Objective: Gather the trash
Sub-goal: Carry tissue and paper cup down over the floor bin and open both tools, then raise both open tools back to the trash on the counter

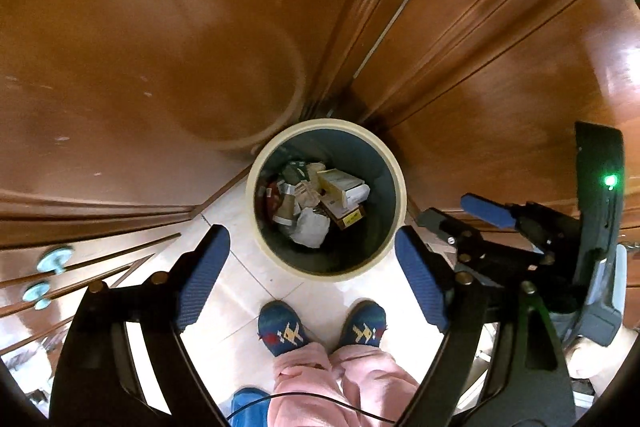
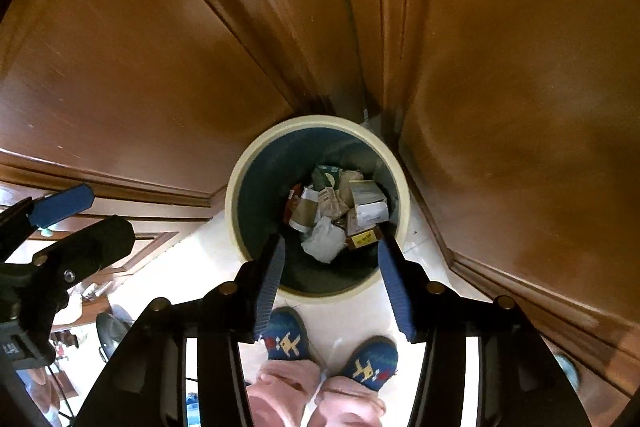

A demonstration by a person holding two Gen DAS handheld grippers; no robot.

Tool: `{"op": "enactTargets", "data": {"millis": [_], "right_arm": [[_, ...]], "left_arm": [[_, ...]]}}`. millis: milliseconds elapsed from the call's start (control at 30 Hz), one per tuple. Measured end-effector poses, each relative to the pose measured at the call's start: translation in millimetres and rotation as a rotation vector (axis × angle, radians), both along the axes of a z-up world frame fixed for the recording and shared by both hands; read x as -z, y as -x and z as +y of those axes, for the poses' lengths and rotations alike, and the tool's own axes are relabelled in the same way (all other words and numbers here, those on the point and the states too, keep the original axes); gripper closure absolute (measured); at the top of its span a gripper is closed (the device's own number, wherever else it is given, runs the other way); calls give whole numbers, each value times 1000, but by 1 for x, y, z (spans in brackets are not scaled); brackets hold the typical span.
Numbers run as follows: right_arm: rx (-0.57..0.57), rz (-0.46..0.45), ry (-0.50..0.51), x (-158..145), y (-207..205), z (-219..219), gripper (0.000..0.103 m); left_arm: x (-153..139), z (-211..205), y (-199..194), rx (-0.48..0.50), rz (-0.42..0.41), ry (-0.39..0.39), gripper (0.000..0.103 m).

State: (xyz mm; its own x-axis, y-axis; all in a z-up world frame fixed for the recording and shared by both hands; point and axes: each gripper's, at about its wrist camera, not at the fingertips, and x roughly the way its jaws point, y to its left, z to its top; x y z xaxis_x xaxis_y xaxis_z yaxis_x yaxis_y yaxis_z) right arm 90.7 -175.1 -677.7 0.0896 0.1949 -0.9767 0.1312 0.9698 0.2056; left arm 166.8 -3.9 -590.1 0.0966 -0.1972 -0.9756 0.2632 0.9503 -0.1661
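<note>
A round trash bin (image 1: 256,183) with a cream rim and dark inside stands on the tiled floor in a corner of wooden panels. It also shows in the right wrist view (image 2: 234,203). Inside lie crumpled white paper (image 1: 310,227), small cardboard boxes (image 1: 342,187) and wrappers; the paper (image 2: 324,245) and boxes (image 2: 368,205) show in the right wrist view too. My left gripper (image 1: 316,275) is open and empty, high above the bin's near rim. My right gripper (image 2: 332,279) is open and empty above the bin. It shows from the side at the right of the left wrist view (image 1: 460,223).
Wooden doors and panels (image 1: 160,47) surround the bin on the far side. A cabinet with round pale knobs (image 1: 54,259) stands at the left. The person's feet in blue patterned slippers (image 1: 280,327) stand on the light tiles just before the bin.
</note>
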Motion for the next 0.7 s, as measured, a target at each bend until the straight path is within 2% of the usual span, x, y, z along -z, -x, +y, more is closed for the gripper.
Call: {"op": "enactTargets", "data": {"millis": [267,600,700], "right_arm": [[19,-34,-11,-78,8,-8,54],[-31,-98,-24,-211,30,-9,54],[-54,-129,-23,-254,37,-9,54]], "left_arm": [[-78,4,16,-9,-42,10,20],[-220,0,46,-19,-145,54,20],[-265,-1,56,-20,-204,47,20]]}}
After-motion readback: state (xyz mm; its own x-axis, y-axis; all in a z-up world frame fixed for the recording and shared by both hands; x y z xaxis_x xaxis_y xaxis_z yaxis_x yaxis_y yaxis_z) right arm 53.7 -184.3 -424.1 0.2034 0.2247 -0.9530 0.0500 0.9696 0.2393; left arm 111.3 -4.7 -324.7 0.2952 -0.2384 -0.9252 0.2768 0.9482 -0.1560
